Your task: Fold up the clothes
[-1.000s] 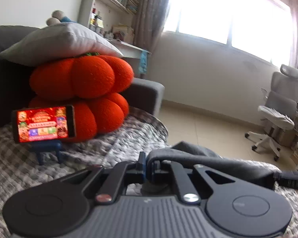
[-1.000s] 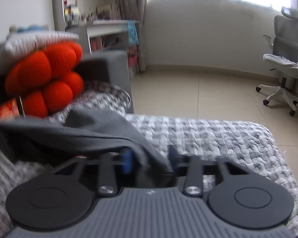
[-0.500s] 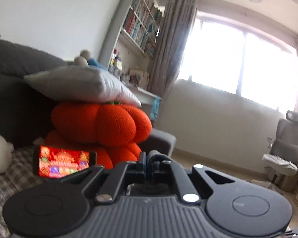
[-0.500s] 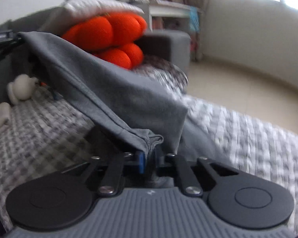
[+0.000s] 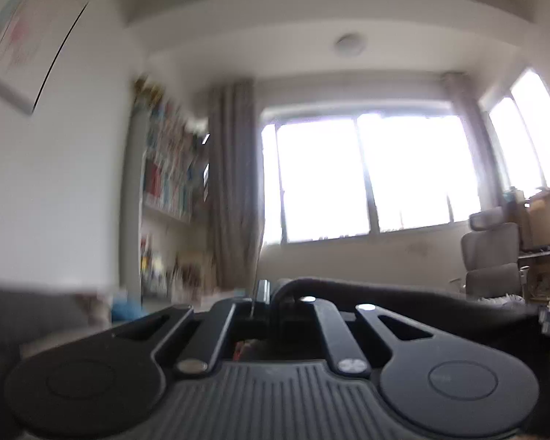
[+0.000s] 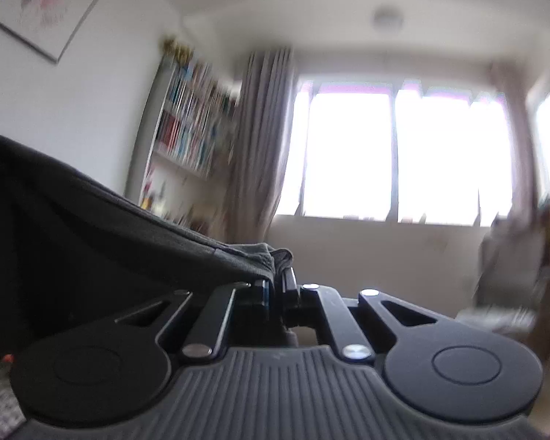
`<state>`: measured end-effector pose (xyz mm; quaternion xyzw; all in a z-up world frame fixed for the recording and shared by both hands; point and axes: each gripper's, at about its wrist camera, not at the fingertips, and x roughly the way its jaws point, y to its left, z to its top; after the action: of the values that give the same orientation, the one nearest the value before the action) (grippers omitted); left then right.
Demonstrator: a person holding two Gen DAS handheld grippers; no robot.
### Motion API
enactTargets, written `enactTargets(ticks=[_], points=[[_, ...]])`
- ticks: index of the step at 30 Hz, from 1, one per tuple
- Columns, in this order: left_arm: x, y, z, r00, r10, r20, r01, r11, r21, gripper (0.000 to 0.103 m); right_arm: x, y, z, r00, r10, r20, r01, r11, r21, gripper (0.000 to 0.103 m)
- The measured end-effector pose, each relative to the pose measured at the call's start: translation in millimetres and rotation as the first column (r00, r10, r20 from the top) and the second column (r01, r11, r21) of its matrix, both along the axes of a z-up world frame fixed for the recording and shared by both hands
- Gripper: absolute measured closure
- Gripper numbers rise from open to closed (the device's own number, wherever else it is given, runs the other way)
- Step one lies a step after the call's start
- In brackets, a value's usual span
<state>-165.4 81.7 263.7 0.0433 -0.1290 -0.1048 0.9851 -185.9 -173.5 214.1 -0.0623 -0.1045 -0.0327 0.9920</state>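
While both of my wrist views tilt up toward the ceiling and the bright window (image 6: 392,150), I hold a dark grey garment (image 6: 91,227) stretched between my two tools. My right tool (image 6: 280,286) has its jaws drawn narrow on a bunched hem or corner of the cloth, which sits just above centre in that view. From there the fabric runs up and away as a taut sheet to the left edge of the frame, where it seems to meet the other grip. My left tool (image 5: 271,295) is likewise pinched narrow on a fold of the same garment. In the left wrist view the cloth (image 5: 403,299) leaves the jaws and runs as a dark band across to the right edge of the frame. So the garment is in the air, spread by its upper edge, and the rest of it hangs below where neither camera looks. I judge the step in hand to be a lift and shake-out, or a swing of the held edge. Whether that opens the piece flat or carries one edge over for a fold, these views cannot settle. Both frames are blurred, so I take it my hands are moving fast. Either way, the coming move calls for both grips to stay firm and the edge to stay level and taut. It also needs a view back down, since the surface below barely shows.
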Motion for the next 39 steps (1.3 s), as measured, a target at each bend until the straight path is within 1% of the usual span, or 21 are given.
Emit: enactTargets(ticks=[2, 5, 8, 12, 15, 16, 18, 21, 24, 27, 28, 29, 30, 31, 32, 33, 34, 35, 37, 38, 39], points=[[-17.6, -2.3, 22.0, 0.999, -0.02, 0.041, 0.019, 1.0, 0.009, 0.099, -21.1, -2.9, 26.5, 0.996, -0.034, 0.079, 0.037, 0.999, -0.035, 0.098], [-47.9, -4.2, 53.3, 0.992, -0.046, 0.116, 0.045, 0.999, 0.012, 0.098, -50.1, -7.7, 60.5, 0.976, -0.09, 0.2, 0.107, 0.991, -0.081, 0.098], [-82.8, -7.8, 84.5, 0.973, -0.069, 0.221, 0.066, 0.998, 0.017, 0.098, -79.1, -12.4, 94.5, 0.938, -0.137, 0.32, 0.182, 0.976, -0.117, 0.098], [-117.2, -15.6, 123.0, 0.942, -0.097, 0.322, 0.089, 0.995, 0.038, 0.098, -117.8, -18.8, 139.8, 0.861, -0.185, 0.474, 0.286, 0.946, -0.15, 0.098], [-118.5, -27.8, 136.4, 0.922, -0.085, 0.378, 0.057, 0.995, 0.085, 0.098, -116.1, -26.7, 155.3, 0.843, -0.197, 0.501, 0.31, 0.939, -0.152, 0.098], [-111.0, -32.7, 137.2, 0.923, -0.076, 0.377, 0.042, 0.994, 0.1, 0.098, -105.0, -30.3, 155.6, 0.851, -0.202, 0.484, 0.314, 0.935, -0.162, 0.098], [-74.7, -43.3, 126.5, 0.94, -0.056, 0.337, 0.012, 0.991, 0.13, 0.098, -81.5, -37.6, 155.5, 0.869, -0.212, 0.448, 0.322, 0.929, -0.185, 0.098], [0.0, -58.1, 93.0, 0.977, -0.032, 0.21, -0.005, 0.984, 0.176, 0.098, -26.7, -53.9, 140.9, 0.903, -0.241, 0.355, 0.334, 0.914, -0.229, 0.098], [84.5, -74.6, 35.8, 0.998, -0.011, 0.057, -0.003, 0.971, 0.237, 0.095, 55.8, -73.1, 108.2, 0.939, -0.279, 0.2, 0.326, 0.906, -0.269, 0.098], [177.7, -98.4, -41.6, 0.994, 0.036, -0.101, -0.001, 0.946, 0.323, 0.093, 152.0, -92.6, 60.9, 0.953, -0.304, -0.009, 0.288, 0.913, -0.288, 0.098], [209.2, -106.0, -69.6, 0.983, 0.058, -0.173, 0.007, 0.935, 0.354, 0.092, 177.3, -96.9, 40.6, 0.947, -0.308, -0.095, 0.27, 0.919, -0.287, 0.098], [240.7, -113.7, -97.6, 0.967, 0.083, -0.243, 0.018, 0.923, 0.384, 0.085, 201.1, -103.8, 10.6, 0.929, -0.319, -0.187, 0.256, 0.92, -0.296, 0.098], [271.0, -119.6, -125.3, 0.941, 0.111, -0.318, 0.03, 0.913, 0.406, 0.069, 230.2, -102.7, -20.2, 0.894, -0.336, -0.296, 0.242, 0.919, -0.312, 0.098], [297.4, -120.2, -152.1, 0.898, 0.146, -0.414, 0.039, 0.913, 0.406, 0.062, 246.3, -103.1, -51.9, 0.845, -0.341, -0.412, 0.219, 0.924, -0.314, 0.098], [321.0, -118.8, -178.3, 0.844, 0.177, -0.506, 0.047, 0.915, 0.4, 0.057, 260.3, -107.6, -77.9, 0.797, -0.321, -0.512, 0.192, 0.938, -0.29, 0.096], [334.7, -111.5, -200.1, 0.785, 0.197, -0.587, 0.052, 0.924, 0.379, 0.057, 274.3, -112.4, -103.5, 0.739, -0.296, -0.605, 0.166, 0.951, -0.262, 0.095], [339.9, -104.5, -212.7, 0.746, 0.205, -0.633, 0.048, 0.932, 0.358, 0.057, 271.4, -118.3, -108.9, 0.732, -0.286, -0.618, 0.173, 0.956, -0.237, 0.095], [337.6, -95.3, -219.2, 0.733, 0.203, -0.65, 0.037, 0.941, 0.336, 0.057, 267.5, -124.3, -113.1, 0.729, -0.276, -0.627, 0.182, 0.96, -0.212, 0.088], [335.3, -76.4, -226.7, 0.705, 0.192, -0.683, 0.023, 0.956, 0.292, 0.049, 259.6, -136.4, -121.5, 0.722, -0.257, -0.643, 0.199, 0.966, -0.163, 0.068], [334.8, -66.8, -228.8, 0.691, 0.184, -0.699, 0.018, 0.963, 0.271, 0.043, 255.7, -142.4, -125.7, 0.718, -0.246, -0.651, 0.207, 0.968, -0.138, 0.051], [334.9, -57.3, -230.7, 0.675, 0.174, -0.717, 0.011, 0.969, 0.245, 0.041, 251.7, -148.5, -129.9, 0.715, -0.236, -0.658, 0.216, 0.97, -0.113, 0.042]])
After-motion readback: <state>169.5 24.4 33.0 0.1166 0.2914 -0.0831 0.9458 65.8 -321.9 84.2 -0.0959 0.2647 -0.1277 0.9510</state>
